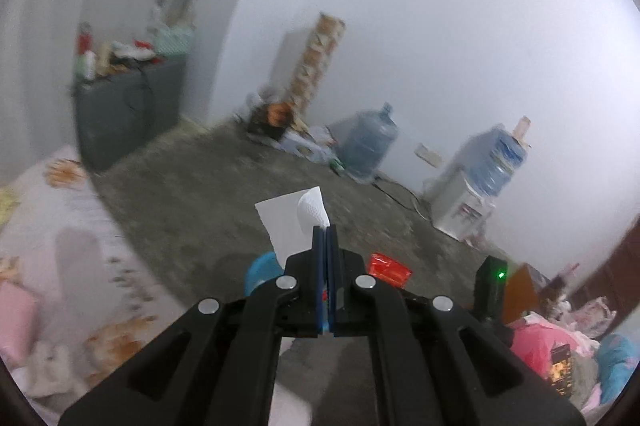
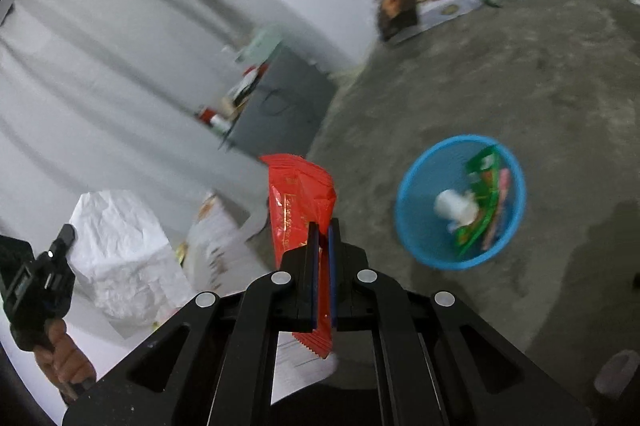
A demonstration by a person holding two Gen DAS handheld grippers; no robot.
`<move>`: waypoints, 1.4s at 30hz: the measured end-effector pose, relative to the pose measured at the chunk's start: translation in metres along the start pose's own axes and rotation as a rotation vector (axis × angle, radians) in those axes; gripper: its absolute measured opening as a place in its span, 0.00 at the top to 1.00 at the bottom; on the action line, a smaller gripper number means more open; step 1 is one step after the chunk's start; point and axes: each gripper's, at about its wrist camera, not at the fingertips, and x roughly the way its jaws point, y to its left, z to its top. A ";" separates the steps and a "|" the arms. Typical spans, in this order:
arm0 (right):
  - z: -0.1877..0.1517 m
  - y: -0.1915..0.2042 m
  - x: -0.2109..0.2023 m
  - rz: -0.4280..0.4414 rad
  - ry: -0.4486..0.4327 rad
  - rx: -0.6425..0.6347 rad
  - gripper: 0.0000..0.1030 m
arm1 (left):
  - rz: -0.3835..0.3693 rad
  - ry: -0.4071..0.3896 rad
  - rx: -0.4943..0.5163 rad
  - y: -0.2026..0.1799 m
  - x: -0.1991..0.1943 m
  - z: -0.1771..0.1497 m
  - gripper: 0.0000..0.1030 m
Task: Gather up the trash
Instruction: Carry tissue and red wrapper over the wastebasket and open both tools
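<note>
Two grippers, each clamped on one piece of trash for carrying.
Left gripper [image 1: 325, 230] pinches white tissue [image 1: 292, 222]; right gripper [image 2: 323, 226] pinches red wrapper [image 2: 298, 201]; blue basket [image 2: 416, 181], right on floor, already holds litter, likely destination.

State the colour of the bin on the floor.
The bin is bright blue mesh, clearest in the right wrist view.

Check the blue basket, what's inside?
Blue basket holds a green wrapper, a white crumpled piece and something pink, blurred. Anything beneath them is covered.
</note>
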 end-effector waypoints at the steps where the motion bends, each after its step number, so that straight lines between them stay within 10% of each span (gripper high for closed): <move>1: -0.001 -0.008 0.000 -0.009 0.000 0.011 0.98 | -0.011 0.025 -0.001 -0.004 0.017 0.002 0.99; 13: 0.019 -0.090 0.069 -0.126 0.056 0.171 0.97 | 0.024 0.318 0.074 -0.031 0.238 -0.012 0.99; 24: 0.024 -0.138 0.141 -0.227 0.137 0.220 0.90 | 0.182 0.487 0.091 0.006 0.362 -0.052 0.89; 26: 0.022 -0.145 0.150 -0.236 0.160 0.229 0.79 | 0.200 0.511 0.002 0.022 0.370 -0.057 0.66; 42: 0.013 -0.107 0.090 -0.158 0.076 0.107 0.47 | 0.169 0.349 -0.081 0.029 0.217 -0.028 0.46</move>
